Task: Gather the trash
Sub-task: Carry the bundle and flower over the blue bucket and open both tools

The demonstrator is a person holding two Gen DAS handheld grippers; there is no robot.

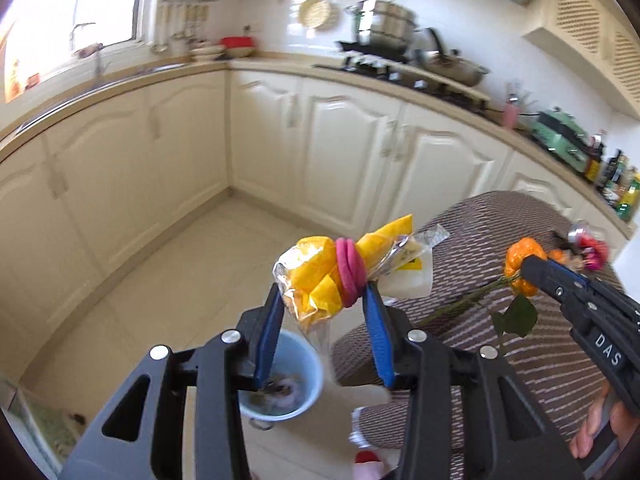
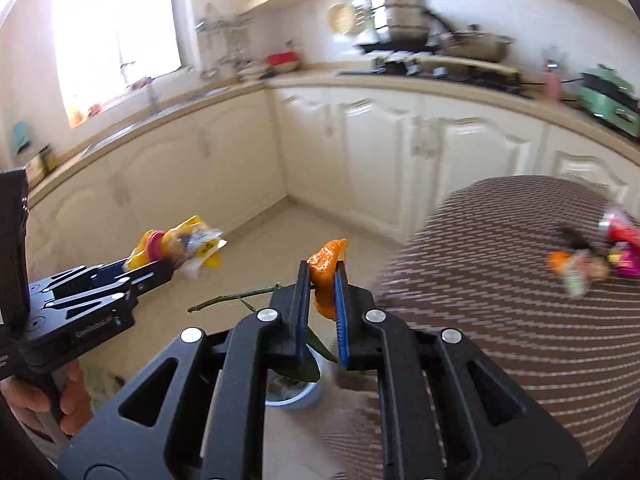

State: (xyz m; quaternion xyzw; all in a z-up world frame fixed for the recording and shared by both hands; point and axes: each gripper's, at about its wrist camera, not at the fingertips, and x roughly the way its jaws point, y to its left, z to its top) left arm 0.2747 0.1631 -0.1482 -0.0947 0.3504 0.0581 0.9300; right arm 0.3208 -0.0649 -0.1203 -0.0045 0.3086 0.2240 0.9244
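My left gripper [image 1: 324,296] is shut on a crumpled yellow and clear plastic wrapper with pink bands [image 1: 340,268], held in the air above a light blue trash bin [image 1: 308,364] on the floor. My right gripper [image 2: 323,280] is shut on an orange peel with a green stem and leaf [image 2: 326,272], held above the same bin [image 2: 304,394]. The right gripper also shows in the left wrist view [image 1: 532,268], over the table's edge. More trash [image 2: 592,264] lies on the striped tablecloth [image 2: 500,300] at the right.
The round table with the brown striped cloth [image 1: 520,360] stands to the right. Cream kitchen cabinets [image 1: 320,140] run along the back and left, with a stove and pots [image 1: 384,28] on the counter. Tiled floor [image 1: 180,280] lies between the cabinets and the table.
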